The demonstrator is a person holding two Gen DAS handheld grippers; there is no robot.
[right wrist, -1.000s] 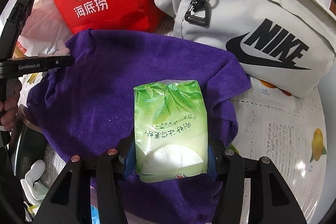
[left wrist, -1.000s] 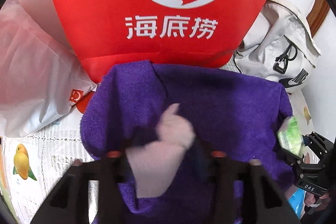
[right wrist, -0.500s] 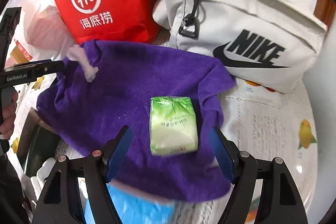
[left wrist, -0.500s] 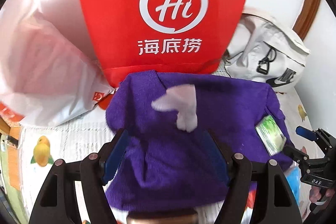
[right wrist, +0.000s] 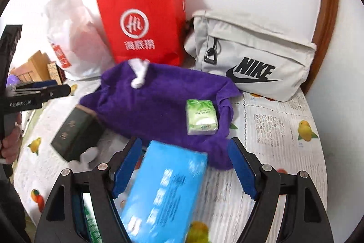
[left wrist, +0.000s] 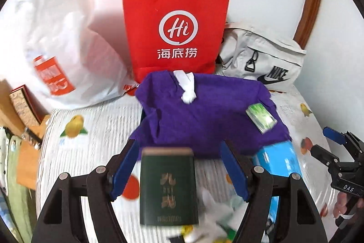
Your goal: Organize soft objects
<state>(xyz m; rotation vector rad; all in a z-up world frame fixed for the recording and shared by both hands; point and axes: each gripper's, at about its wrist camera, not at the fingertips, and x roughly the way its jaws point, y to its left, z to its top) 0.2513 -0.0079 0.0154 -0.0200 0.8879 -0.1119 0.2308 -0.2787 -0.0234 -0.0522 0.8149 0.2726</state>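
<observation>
Right gripper (right wrist: 182, 165) and left gripper (left wrist: 179, 167) spread, empty. Purple towel (right wrist: 159, 104), table centre: light, limp; I'd pinch its corner.

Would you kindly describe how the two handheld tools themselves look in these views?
Both tools are alike: the left tool and the right tool have black angular frames with silver screws and flat blue finger pads. Seen from the other camera, one body reads "GenRobot.AI", the other "DAS". Bare hands hold them; no cables show.
</observation>
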